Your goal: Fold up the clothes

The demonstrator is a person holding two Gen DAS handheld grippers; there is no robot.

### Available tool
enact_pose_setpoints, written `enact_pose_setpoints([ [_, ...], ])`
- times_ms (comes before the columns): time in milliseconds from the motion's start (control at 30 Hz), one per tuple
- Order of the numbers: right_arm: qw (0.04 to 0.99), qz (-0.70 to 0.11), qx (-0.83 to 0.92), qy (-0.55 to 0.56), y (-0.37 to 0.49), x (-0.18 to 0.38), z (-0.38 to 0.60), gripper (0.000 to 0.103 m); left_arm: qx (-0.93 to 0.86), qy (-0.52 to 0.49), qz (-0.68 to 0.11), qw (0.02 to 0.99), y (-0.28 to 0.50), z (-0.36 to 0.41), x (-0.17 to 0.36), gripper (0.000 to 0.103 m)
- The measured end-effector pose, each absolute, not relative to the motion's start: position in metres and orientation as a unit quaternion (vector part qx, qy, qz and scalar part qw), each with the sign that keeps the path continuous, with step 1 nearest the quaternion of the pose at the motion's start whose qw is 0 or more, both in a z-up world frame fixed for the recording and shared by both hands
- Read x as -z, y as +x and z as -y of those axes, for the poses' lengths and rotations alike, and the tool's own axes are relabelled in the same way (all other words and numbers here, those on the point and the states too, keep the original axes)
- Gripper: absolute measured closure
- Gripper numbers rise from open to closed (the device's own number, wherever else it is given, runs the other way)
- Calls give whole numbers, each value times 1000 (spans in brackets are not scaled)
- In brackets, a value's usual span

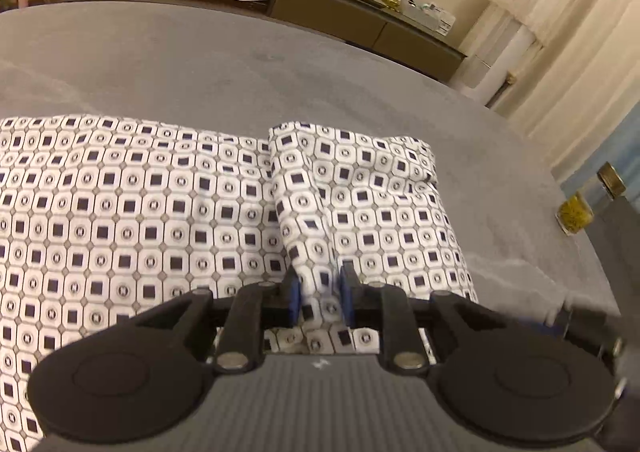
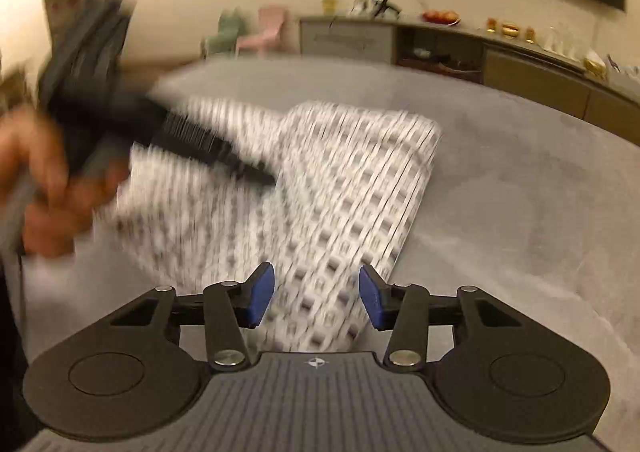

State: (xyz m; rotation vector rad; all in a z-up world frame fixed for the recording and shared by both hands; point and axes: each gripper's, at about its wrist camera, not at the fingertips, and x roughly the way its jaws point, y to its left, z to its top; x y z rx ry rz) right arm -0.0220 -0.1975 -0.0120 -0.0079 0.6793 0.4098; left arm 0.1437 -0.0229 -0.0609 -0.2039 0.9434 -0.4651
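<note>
A white garment with a dark square pattern [image 1: 160, 204] lies spread on a grey bed [image 1: 200, 60]. Its right part is folded over into a raised flap [image 1: 360, 180]. My left gripper [image 1: 320, 292] is shut on a pinched ridge of this fabric near the garment's front edge. In the right wrist view the garment [image 2: 340, 192] is blurred by motion. My right gripper [image 2: 316, 300] is open above the garment's near corner, with cloth showing between its blue pads [image 2: 260, 296]. The left gripper [image 2: 160, 132] and the hand holding it appear blurred at the left.
A long low cabinet [image 1: 320, 4] with a fruit plate, jars and cables stands behind the bed. White curtains [image 1: 560, 52] hang at the right. A yellow jar [image 1: 576, 216] sits past the bed's right edge. Small pink and green chairs [image 2: 256, 32] stand at the far wall.
</note>
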Motion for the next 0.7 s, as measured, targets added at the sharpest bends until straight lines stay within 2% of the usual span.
enact_pose_setpoints([
  [100, 933, -310, -182, 15, -2, -3, 206, 53, 230, -80, -449, 860, 140, 21, 59, 84],
  [233, 927, -343, -150, 6, 60, 7, 206, 53, 212, -16, -444, 870, 136, 32, 49, 82],
  [367, 909, -379, -158, 68, 98, 15, 216, 53, 201, 78, -369, 904, 99, 58, 13, 81],
  [433, 903, -389, -161, 91, 104, 19, 221, 53, 246, 98, -350, 899, 81, 80, 4, 78],
  [567, 896, -398, -166, 102, 110, 19, 224, 52, 308, 165, -347, 870, 67, 135, 24, 76],
  [700, 891, -408, -166, 112, 117, 21, 224, 50, 325, 188, -362, 853, 62, 156, 56, 80],
])
